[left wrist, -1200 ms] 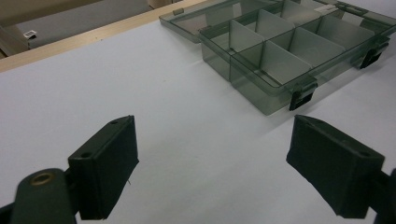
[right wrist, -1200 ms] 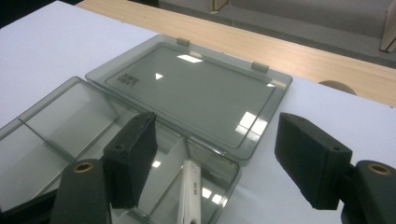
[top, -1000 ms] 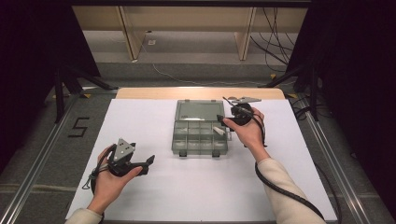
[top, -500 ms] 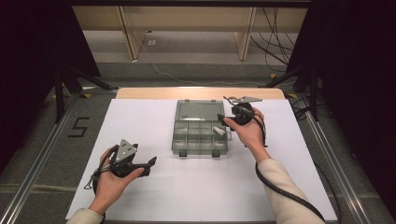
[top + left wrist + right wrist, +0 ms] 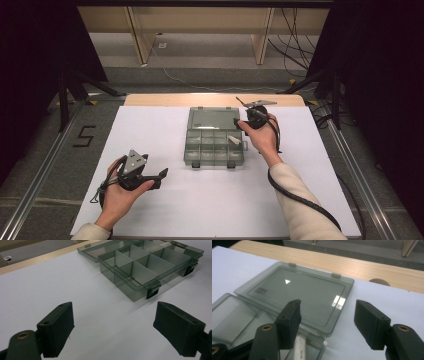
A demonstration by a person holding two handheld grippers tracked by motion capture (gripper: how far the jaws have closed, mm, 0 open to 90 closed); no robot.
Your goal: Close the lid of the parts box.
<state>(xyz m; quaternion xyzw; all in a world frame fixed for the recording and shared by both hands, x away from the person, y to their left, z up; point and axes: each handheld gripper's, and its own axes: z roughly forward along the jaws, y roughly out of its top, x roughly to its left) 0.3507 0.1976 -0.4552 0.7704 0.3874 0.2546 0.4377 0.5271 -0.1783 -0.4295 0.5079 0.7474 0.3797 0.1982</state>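
Observation:
A clear grey compartment box (image 5: 214,146) lies open in the middle of the white sheet, its lid (image 5: 212,119) folded flat toward the far side. A small white piece (image 5: 234,141) rests in a right-hand compartment. My right gripper (image 5: 237,124) hovers at the box's right side. In the right gripper view my right gripper (image 5: 328,320) has its jaws apart; they have just been closing. The lid (image 5: 297,292) corner shows in the gap with no pad on it. The white piece (image 5: 299,347) lies under the left jaw. My left gripper (image 5: 161,178) rests open at the near left, and my left gripper (image 5: 113,327) faces the box (image 5: 150,265).
The white sheet (image 5: 200,205) covers the table, with a wooden strip (image 5: 210,99) along its far edge. Metal rails run down both sides. A "5" mark (image 5: 83,136) is on the floor at the left. Cables (image 5: 295,30) and table legs stand beyond.

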